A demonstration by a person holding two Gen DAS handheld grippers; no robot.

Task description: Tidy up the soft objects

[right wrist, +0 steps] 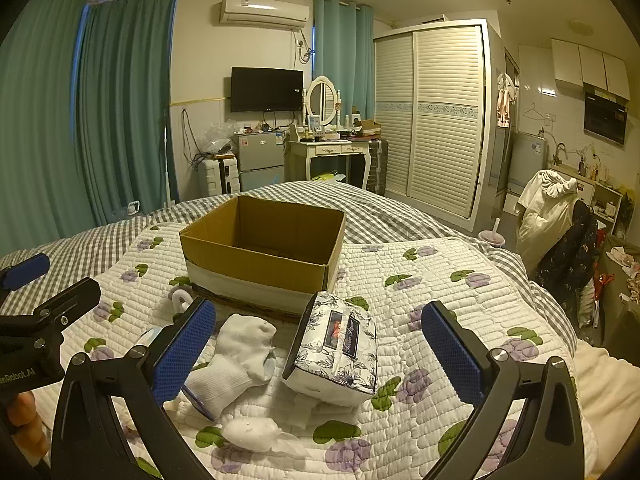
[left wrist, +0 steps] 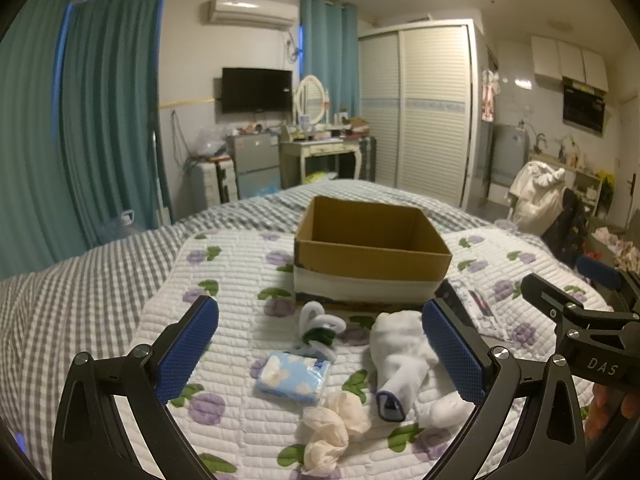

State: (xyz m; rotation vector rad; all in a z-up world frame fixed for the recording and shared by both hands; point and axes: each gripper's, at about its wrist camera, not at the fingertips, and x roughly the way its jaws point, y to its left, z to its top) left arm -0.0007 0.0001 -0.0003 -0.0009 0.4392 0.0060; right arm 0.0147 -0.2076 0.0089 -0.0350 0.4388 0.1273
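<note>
On bed: open brown cardboard box [left wrist: 372, 248] empty, nothing sorted yet
left: white socks [left wrist: 400, 356], floral tissue pack [right wrist: 336, 356], etc.
hand-held grippers: left [left wrist: 320, 356] + right [right wrist: 320, 356] wide open, holding nothing

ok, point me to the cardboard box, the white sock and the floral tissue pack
cardboard box [left wrist: 370, 258], left wrist view, on its front wall.
white sock [right wrist: 240, 344], right wrist view, on its middle.
floral tissue pack [right wrist: 340, 350], right wrist view, on its top face.
</note>
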